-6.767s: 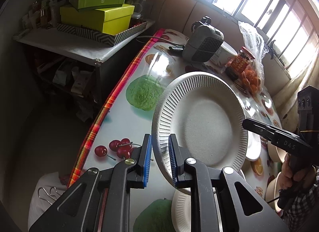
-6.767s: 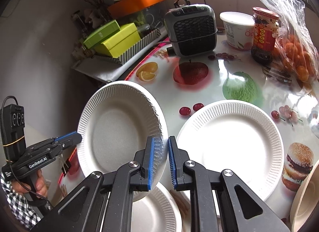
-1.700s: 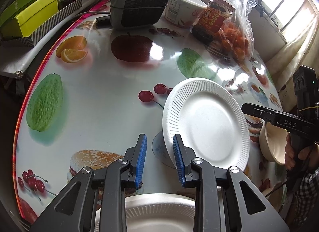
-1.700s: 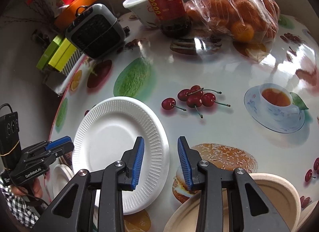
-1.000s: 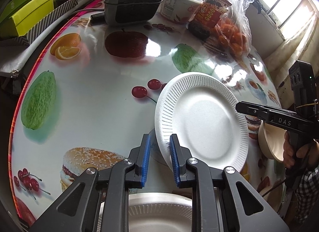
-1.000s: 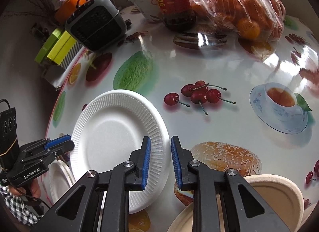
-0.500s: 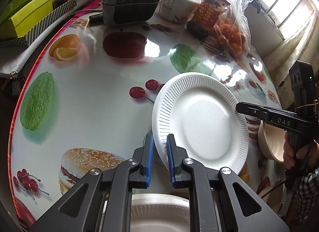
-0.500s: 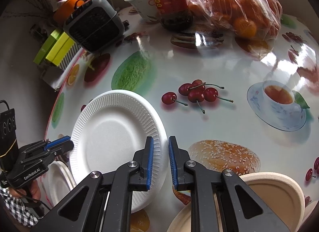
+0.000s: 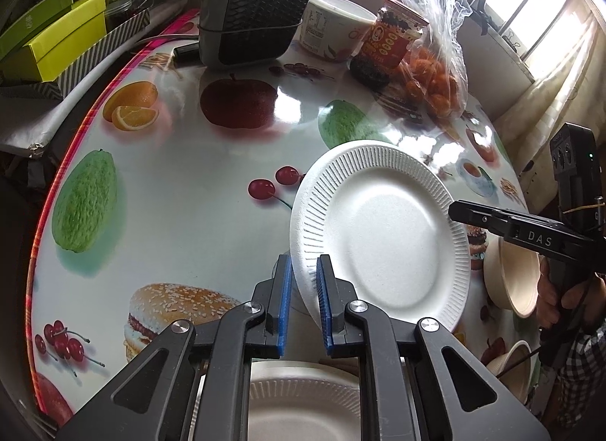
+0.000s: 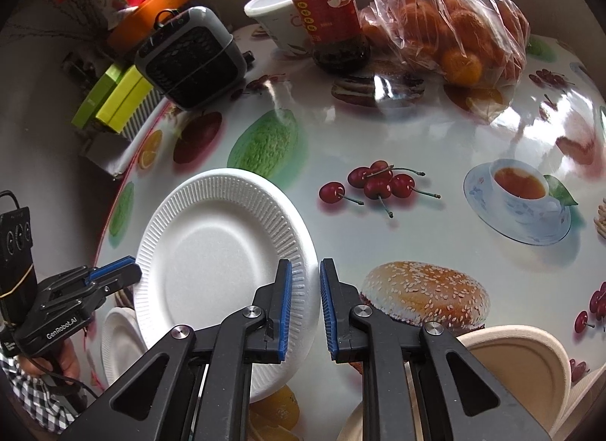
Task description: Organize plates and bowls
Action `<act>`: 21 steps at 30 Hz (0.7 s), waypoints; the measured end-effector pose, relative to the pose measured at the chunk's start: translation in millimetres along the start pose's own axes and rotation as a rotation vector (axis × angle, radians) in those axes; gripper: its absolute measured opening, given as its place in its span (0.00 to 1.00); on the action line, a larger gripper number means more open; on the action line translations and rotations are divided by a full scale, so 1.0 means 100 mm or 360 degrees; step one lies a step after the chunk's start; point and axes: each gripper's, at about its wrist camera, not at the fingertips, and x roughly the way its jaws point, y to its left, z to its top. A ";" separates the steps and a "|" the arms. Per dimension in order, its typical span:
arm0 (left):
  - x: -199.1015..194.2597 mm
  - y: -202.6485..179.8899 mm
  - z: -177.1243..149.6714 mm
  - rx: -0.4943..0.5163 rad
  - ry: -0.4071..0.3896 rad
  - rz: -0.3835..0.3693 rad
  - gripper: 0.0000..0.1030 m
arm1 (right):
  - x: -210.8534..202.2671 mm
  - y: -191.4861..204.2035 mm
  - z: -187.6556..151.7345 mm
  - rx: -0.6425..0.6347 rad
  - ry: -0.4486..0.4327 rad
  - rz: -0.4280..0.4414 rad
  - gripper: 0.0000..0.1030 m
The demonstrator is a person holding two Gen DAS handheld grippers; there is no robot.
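— What's the table like from where you stand?

— Round, with a glossy cloth [image 9: 197, 183] printed all over with fruit, burgers and a teacup, and a pink striped edge. Window light glares off it. A window [image 9: 530, 5] with pale curtains is off to one side, and a cluttered side shelf [image 9: 57, 100] stands just beside the table's rim.

— What's on the far side?

— One grey portable heater [image 9: 253, 9], one white tub [image 9: 333, 32], one red-labelled jar [image 10: 325, 9] and one clear bag of oranges [image 10: 447, 20], all close together. On the shelf I count two lime-green boxes [image 10: 121, 100] sitting on a striped tray.

— And the plates?

— One white ribbed paper plate [image 9: 378, 229] is tilted up off the table, held from both sides. The left gripper [image 9: 303, 301] has its blue pads clamped on the plate's near-left rim; the right gripper [image 10: 306, 304] pinches the opposite rim, fingers narrow with only the rim between them. A second white plate [image 9: 303, 403] lies flat below the left gripper, at the table's near edge.

— Bowls?

— One tan bowl [image 9: 511, 278] beside the right hand [image 9: 560, 297], and another pale one [image 9: 507, 357] partly showing just below it. From the right gripper's side the tan dishes [image 10: 522, 365] overlap, so I can't count them exactly there.

— Who's holding the grippers?

— A person in a checked sleeve [image 10: 26, 395].
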 end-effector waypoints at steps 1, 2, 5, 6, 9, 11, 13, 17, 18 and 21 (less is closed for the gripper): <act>-0.02 0.00 -0.01 0.0002 -0.0003 -0.0001 0.13 | -0.02 0.01 0.00 -0.0002 -0.0004 0.0000 0.15; -0.03 0.00 -0.01 0.0003 -0.0007 0.0000 0.13 | -0.03 0.02 0.00 -0.0004 -0.0008 0.0001 0.15; -0.08 0.01 -0.04 0.0004 -0.0016 0.0001 0.13 | -0.07 0.06 -0.01 -0.0014 -0.0018 0.0000 0.15; -0.09 0.01 -0.04 0.0004 -0.0020 0.0002 0.13 | -0.08 0.08 -0.02 -0.0017 -0.0021 0.0000 0.15; -0.14 0.01 -0.06 0.0003 -0.0032 0.0000 0.13 | -0.12 0.12 -0.03 -0.0028 -0.0031 -0.0001 0.15; -0.17 0.02 -0.07 0.0000 -0.0040 -0.0002 0.13 | -0.15 0.15 -0.05 -0.0035 -0.0036 -0.0001 0.15; -0.20 0.03 -0.08 -0.0002 -0.0046 0.0000 0.13 | -0.16 0.18 -0.07 -0.0039 -0.0039 0.0000 0.15; -0.26 0.04 -0.12 -0.0003 -0.0058 -0.0001 0.13 | -0.20 0.22 -0.11 -0.0048 -0.0047 -0.0001 0.15; -0.27 0.04 -0.13 -0.0002 -0.0061 -0.0001 0.13 | -0.21 0.24 -0.12 -0.0048 -0.0048 0.0000 0.15; -0.31 0.06 -0.16 -0.0006 -0.0068 -0.0003 0.13 | -0.23 0.27 -0.16 -0.0051 -0.0048 0.0006 0.15</act>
